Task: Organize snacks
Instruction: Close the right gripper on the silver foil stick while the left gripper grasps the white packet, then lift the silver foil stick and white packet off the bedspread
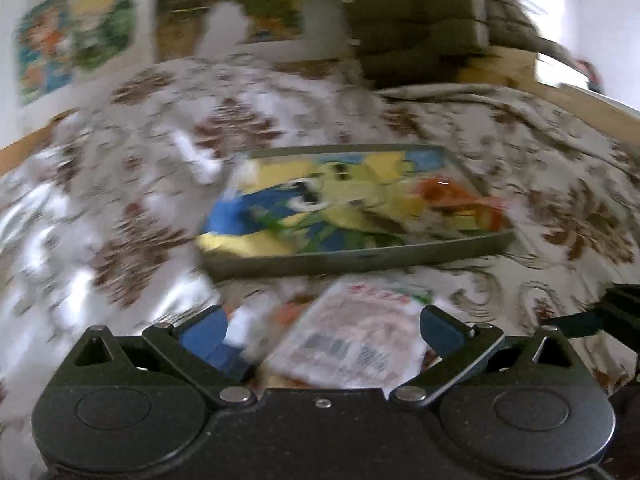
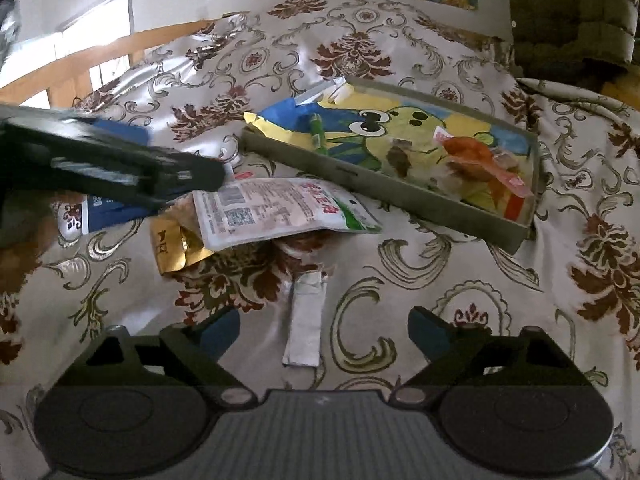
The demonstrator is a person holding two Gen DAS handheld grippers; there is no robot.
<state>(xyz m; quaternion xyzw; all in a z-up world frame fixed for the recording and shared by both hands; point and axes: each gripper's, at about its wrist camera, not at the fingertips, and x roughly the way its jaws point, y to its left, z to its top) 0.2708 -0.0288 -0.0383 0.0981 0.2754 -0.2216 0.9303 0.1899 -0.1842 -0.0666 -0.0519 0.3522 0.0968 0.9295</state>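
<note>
A grey tray (image 2: 404, 194) holds a big blue-yellow cartoon snack bag (image 2: 384, 128), a green stick (image 2: 318, 132) and orange packets (image 2: 480, 160); it also shows in the left wrist view (image 1: 360, 258). My left gripper (image 1: 324, 324) is open, its jaws around a white-pink snack pouch (image 1: 352, 344) lying on the cloth. In the right wrist view the left gripper (image 2: 120, 168) hovers at that pouch (image 2: 280, 208). My right gripper (image 2: 324, 328) is open, just above a small white sachet (image 2: 306, 320).
A gold packet (image 2: 172, 244) and a blue packet (image 2: 108, 212) lie left of the pouch on the floral cloth (image 2: 440, 280). Posters (image 1: 224, 12) hang on the far wall. A dark padded chair (image 1: 416, 20) stands behind the table.
</note>
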